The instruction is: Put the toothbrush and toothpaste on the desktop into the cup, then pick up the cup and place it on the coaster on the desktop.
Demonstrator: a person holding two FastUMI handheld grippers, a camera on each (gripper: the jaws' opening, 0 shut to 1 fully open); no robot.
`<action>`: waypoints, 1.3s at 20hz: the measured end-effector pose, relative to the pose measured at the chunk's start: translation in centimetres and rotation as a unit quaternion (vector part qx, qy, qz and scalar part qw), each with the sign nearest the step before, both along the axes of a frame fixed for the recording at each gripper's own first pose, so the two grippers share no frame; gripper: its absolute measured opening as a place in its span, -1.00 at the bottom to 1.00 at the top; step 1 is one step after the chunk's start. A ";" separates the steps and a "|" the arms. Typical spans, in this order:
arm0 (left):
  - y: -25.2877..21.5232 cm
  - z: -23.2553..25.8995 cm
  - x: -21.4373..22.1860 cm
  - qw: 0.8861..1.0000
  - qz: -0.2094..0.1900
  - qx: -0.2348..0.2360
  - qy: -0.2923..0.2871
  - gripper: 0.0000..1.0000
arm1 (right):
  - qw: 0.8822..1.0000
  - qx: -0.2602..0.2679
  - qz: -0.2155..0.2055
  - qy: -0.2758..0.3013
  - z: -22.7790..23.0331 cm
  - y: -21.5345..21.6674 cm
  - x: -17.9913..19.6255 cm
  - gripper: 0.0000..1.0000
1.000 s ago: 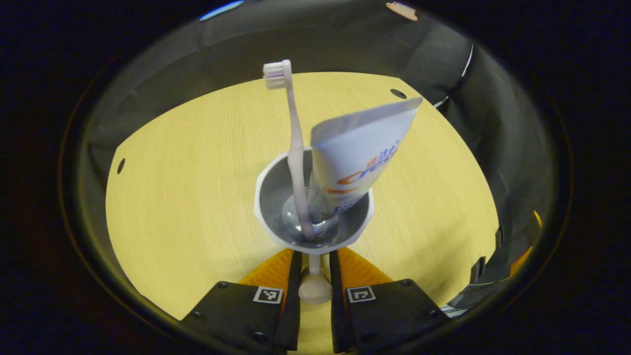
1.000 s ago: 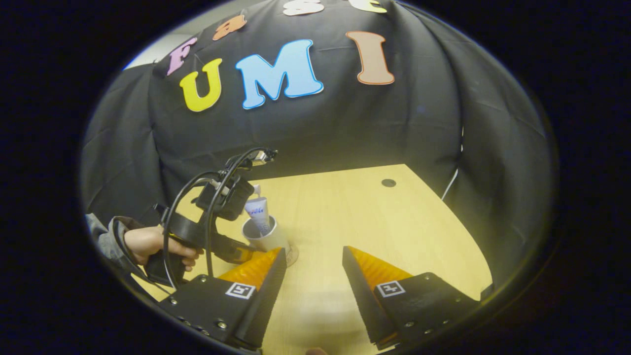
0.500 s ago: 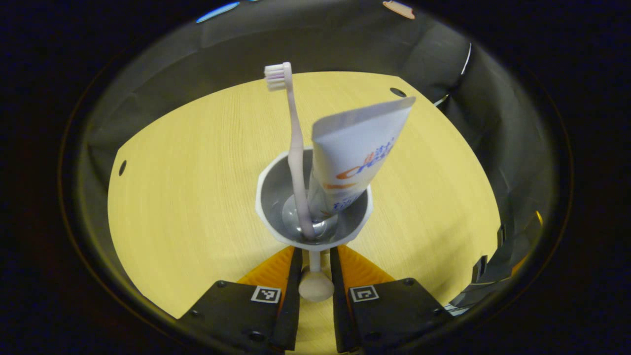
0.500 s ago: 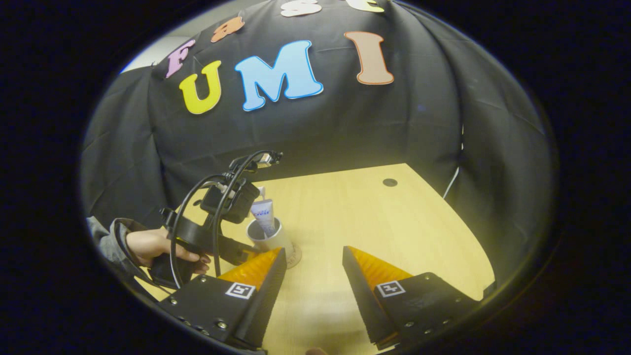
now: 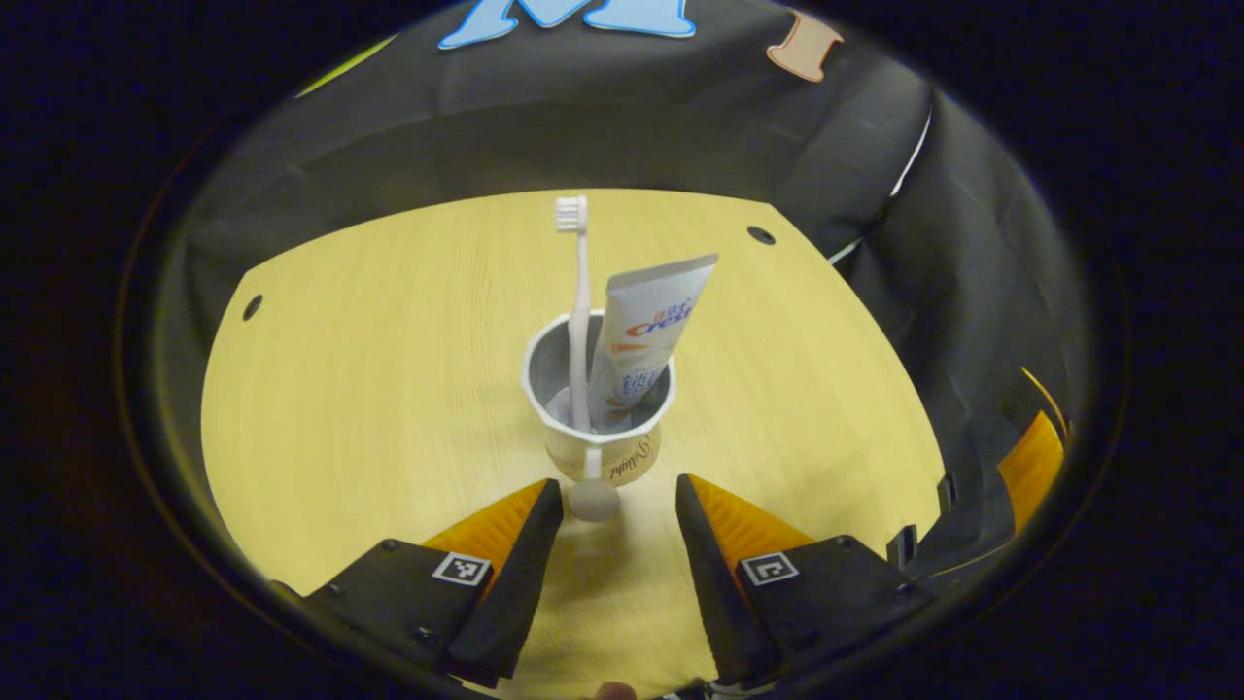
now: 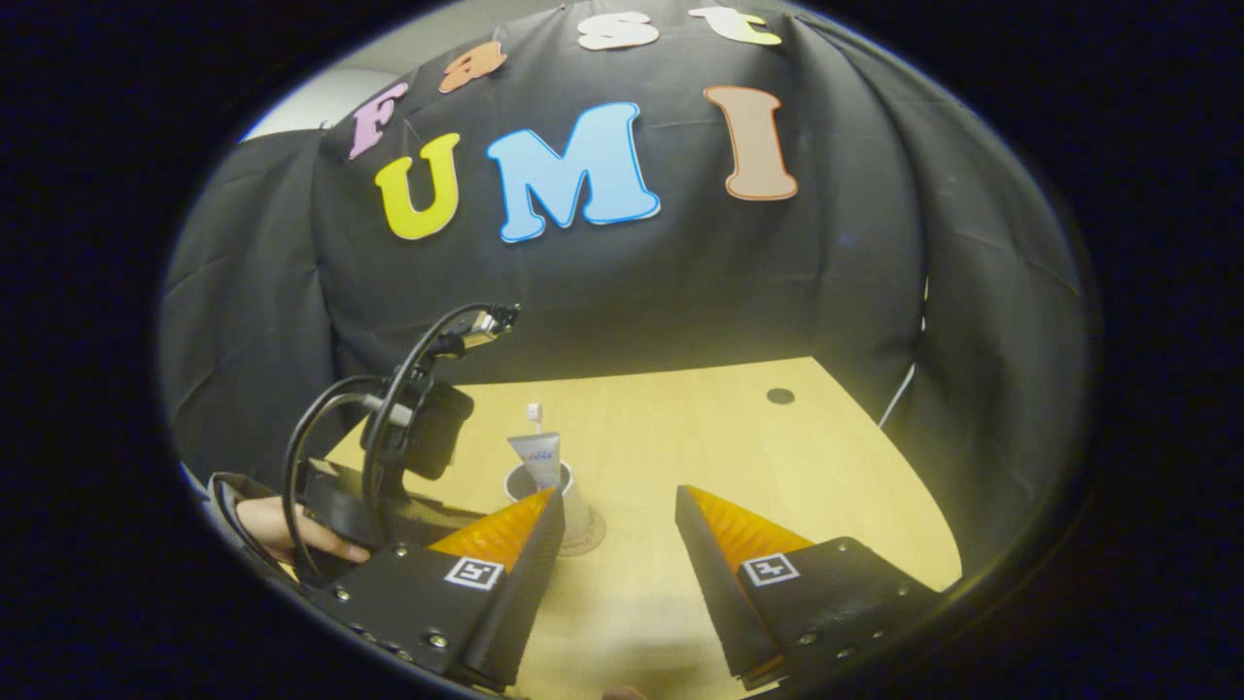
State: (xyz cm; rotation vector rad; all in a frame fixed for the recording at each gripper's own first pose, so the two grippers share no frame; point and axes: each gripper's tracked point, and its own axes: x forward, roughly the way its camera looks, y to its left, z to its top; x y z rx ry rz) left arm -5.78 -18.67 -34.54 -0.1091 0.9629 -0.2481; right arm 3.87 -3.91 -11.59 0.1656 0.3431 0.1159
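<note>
On the coaster stands the cup, holding toothbrush and toothpaste. My left gripper and right gripper both gape, empty. I judge only retreat remains.

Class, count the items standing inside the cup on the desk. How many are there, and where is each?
2. The toothbrush stands upright at the cup's left side; the toothpaste leans to its right. Nothing smaller shows at the bottom.

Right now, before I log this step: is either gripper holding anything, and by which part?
Nothing is held. The left gripper stands open, clear of the cup's handle; the right gripper is open over the desktop.
</note>
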 end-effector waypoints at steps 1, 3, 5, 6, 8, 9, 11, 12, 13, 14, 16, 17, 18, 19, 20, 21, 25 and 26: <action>0.4 1.1 -0.6 1.000 0.010 -0.001 -0.015 0.64 | 1.000 -0.004 0.005 -0.006 0.7 0.6 0.5 0.49; 1.4 3.2 -1.6 0.998 0.031 -0.001 -0.050 0.72 | 1.000 -0.012 0.015 -0.019 1.7 1.0 0.9 0.48; 2.2 5.5 -2.3 0.994 0.053 -0.005 -0.093 0.72 | 0.999 -0.016 0.026 -0.030 2.4 1.6 0.9 0.48; 2.7 6.5 -2.6 0.991 0.064 -0.007 -0.116 0.72 | 0.999 -0.016 0.032 -0.035 2.8 1.8 0.9 0.48; 3.8 8.6 -3.3 0.983 0.084 -0.013 -0.163 0.72 | 0.998 -0.015 0.043 -0.047 3.5 2.3 0.7 0.49; 4.3 9.5 -3.5 0.978 0.094 -0.015 -0.186 0.72 | 0.997 -0.014 0.046 -0.053 3.9 2.7 0.6 0.48; 5.7 11.1 -3.9 0.968 0.114 -0.017 -0.224 0.72 | 0.997 -0.015 0.044 -0.064 4.5 2.9 0.3 0.48; 6.2 11.8 -4.2 0.963 0.121 -0.020 -0.240 0.72 | 0.997 -0.019 0.038 -0.070 4.9 3.0 0.1 0.48; 6.8 12.5 -4.3 0.959 0.127 -0.023 -0.253 0.72 | 0.996 -0.025 0.030 -0.075 5.0 2.9 0.0 0.48; 7.2 13.0 -4.4 0.955 0.131 -0.026 -0.265 0.72 | 0.996 -0.031 0.022 -0.078 5.1 2.8 -0.2 0.48; 8.1 13.9 -4.3 0.947 0.139 -0.029 -0.287 0.73 | 0.996 -0.038 0.012 -0.086 5.7 3.2 -0.8 0.48; 8.7 14.2 -4.2 0.944 0.143 -0.025 -0.297 0.73 | 0.995 -0.042 0.009 -0.091 6.0 3.5 -1.2 0.48; 8.9 14.4 -4.2 0.941 0.146 -0.022 -0.305 0.72 | 0.994 -0.048 0.006 -0.095 6.2 3.6 -1.4 0.48; 9.4 14.8 -4.3 0.938 0.149 -0.019 -0.314 0.72 | 0.994 -0.053 0.002 -0.099 6.3 3.7 -1.7 0.48; 9.7 15.3 -4.4 0.934 0.151 -0.017 -0.322 0.72 | 0.993 -0.056 -0.001 -0.105 6.6 3.9 -1.9 0.48; 10.2 15.6 -4.4 0.931 0.155 -0.012 -0.331 0.72 | 0.992 -0.058 -0.003 -0.110 6.8 4.1 -2.2 0.48; 11.6 17.2 -4.3 0.917 0.156 0.006 -0.367 0.70 | 0.990 -0.059 -0.009 -0.128 7.2 5.3 -3.2 0.48; 11.8 17.5 -4.3 0.915 0.152 0.011 -0.373 0.70 | 0.989 -0.061 -0.011 -0.132 7.3 5.5 -3.5 0.48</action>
